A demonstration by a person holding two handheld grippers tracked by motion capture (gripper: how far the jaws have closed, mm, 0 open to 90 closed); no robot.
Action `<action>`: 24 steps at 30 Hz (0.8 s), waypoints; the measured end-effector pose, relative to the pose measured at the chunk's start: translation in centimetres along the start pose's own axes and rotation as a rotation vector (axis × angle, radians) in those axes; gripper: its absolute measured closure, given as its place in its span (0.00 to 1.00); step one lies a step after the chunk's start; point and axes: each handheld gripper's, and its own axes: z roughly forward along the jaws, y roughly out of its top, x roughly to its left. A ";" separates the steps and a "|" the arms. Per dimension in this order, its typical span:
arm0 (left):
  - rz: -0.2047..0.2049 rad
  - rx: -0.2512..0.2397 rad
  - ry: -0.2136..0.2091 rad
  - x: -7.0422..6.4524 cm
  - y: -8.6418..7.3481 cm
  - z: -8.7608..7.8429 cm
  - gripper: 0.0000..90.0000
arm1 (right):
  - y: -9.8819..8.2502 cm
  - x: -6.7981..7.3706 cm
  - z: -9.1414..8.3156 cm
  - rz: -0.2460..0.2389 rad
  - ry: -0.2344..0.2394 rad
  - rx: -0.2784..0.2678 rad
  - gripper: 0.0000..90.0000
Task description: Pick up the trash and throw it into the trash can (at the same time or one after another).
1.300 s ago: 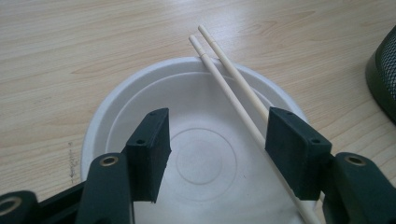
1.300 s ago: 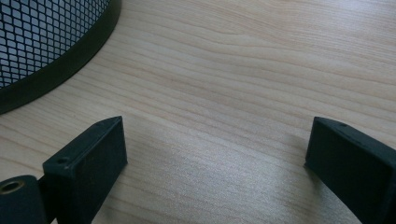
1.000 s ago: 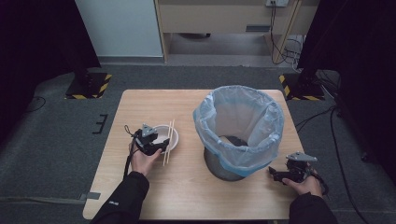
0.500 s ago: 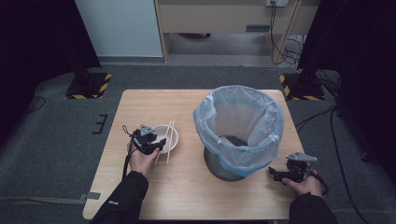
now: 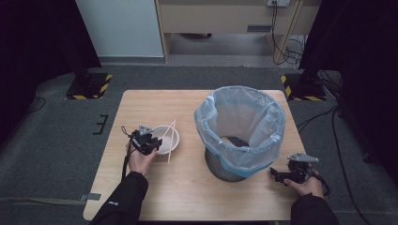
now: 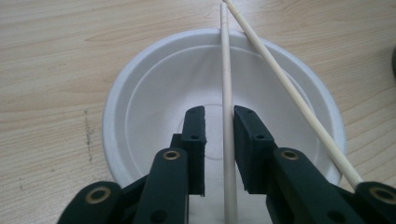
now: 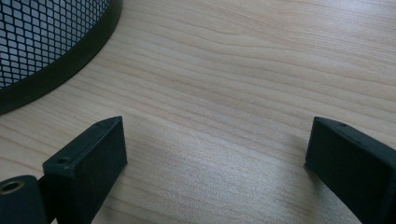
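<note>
Here the left gripper [image 6: 219,116], jaws just closing, straddles one chopstick [image 6: 227,84] over the bowl [image 6: 140,98], not yet pinching; right gripper [image 7: 215,154] gapes released, lower right, near the bin [image 5: 239,126].

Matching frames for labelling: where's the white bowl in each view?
High view: white bowl sits left of centre on the table, at the left claw, chopsticks across it.
Left gripper view: it sits mid-frame, behind the jaws, which have just been closing around one chopstick.
Right gripper view: bowl absent.
Shared landmark: the mesh bin.
</note>
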 end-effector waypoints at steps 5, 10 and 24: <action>0.002 0.003 0.009 0.1 0.0 -0.1 0.90 | 0.0 0.0 0.0 0.000 0.000 0.000 0.06; -0.010 -0.001 0.004 0.3 0.1 -0.3 0.94 | 0.0 0.0 0.0 0.000 0.000 0.000 0.06; -0.023 -0.052 -0.019 0.3 0.8 -1.6 0.95 | 0.0 0.0 0.0 0.000 0.000 0.000 0.06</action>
